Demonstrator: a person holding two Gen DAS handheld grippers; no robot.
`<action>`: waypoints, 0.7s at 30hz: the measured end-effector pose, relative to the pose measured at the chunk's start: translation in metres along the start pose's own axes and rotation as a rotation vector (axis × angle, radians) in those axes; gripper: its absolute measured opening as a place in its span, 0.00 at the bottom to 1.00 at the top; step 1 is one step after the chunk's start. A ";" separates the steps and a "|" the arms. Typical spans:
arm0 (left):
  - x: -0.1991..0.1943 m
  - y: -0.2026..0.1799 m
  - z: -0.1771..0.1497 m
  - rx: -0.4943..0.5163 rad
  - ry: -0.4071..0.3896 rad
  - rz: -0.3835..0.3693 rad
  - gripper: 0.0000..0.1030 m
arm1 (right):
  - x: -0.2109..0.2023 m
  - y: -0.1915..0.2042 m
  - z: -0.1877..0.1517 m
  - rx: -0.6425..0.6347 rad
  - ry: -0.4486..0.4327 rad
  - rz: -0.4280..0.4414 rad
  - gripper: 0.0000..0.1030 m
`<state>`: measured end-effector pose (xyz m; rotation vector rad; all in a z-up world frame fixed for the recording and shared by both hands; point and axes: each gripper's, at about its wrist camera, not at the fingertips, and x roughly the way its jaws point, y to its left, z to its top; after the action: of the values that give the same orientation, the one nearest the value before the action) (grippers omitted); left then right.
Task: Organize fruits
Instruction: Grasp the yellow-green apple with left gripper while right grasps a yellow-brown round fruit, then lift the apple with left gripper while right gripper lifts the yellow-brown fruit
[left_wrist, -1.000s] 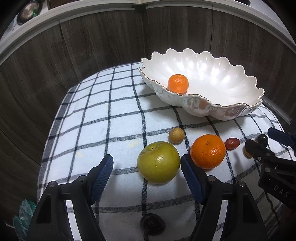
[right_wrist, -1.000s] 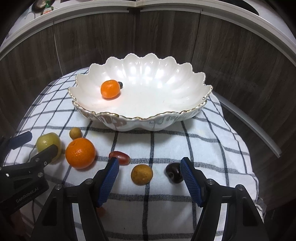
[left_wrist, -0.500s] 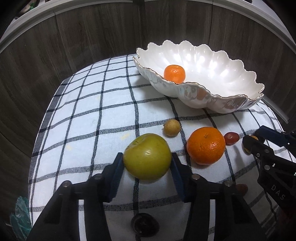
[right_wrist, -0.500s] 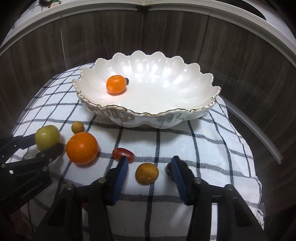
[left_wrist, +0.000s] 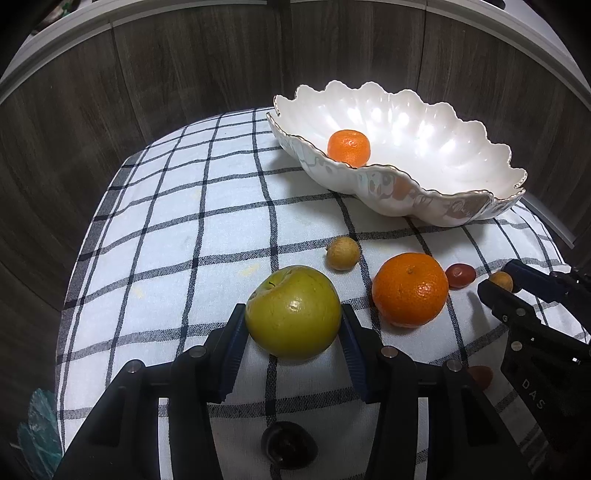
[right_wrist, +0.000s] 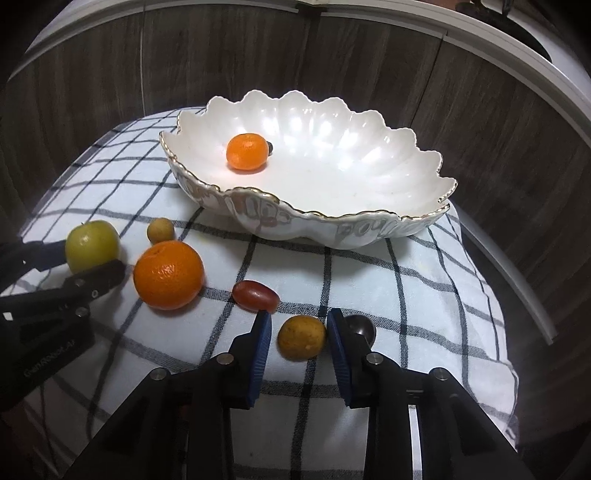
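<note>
Green apple clamped in my left gripper, right gripper closing loosely round small brown fruit, which may roll free.

Glossy bowl on woven cloth

The bowl looks like pearly glazed ceramic with a gilt rim; the checked cloth is matt; the apple is smooth and shiny.

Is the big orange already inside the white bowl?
No. The big orange lies on the checked cloth; only a small mandarin sits in the white bowl.
</note>
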<state>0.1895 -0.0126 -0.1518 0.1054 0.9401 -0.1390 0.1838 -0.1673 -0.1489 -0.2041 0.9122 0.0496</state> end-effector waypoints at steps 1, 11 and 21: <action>0.000 0.000 0.000 0.000 -0.001 0.001 0.47 | 0.000 0.000 0.000 -0.001 0.002 0.000 0.32; -0.009 0.000 0.002 -0.003 -0.022 0.005 0.46 | 0.000 -0.005 0.001 0.028 0.006 0.024 0.27; -0.019 -0.001 0.005 -0.005 -0.038 0.014 0.46 | -0.009 -0.011 0.005 0.054 -0.019 0.029 0.26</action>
<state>0.1826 -0.0126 -0.1336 0.1044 0.9015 -0.1255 0.1841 -0.1771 -0.1373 -0.1400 0.8963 0.0536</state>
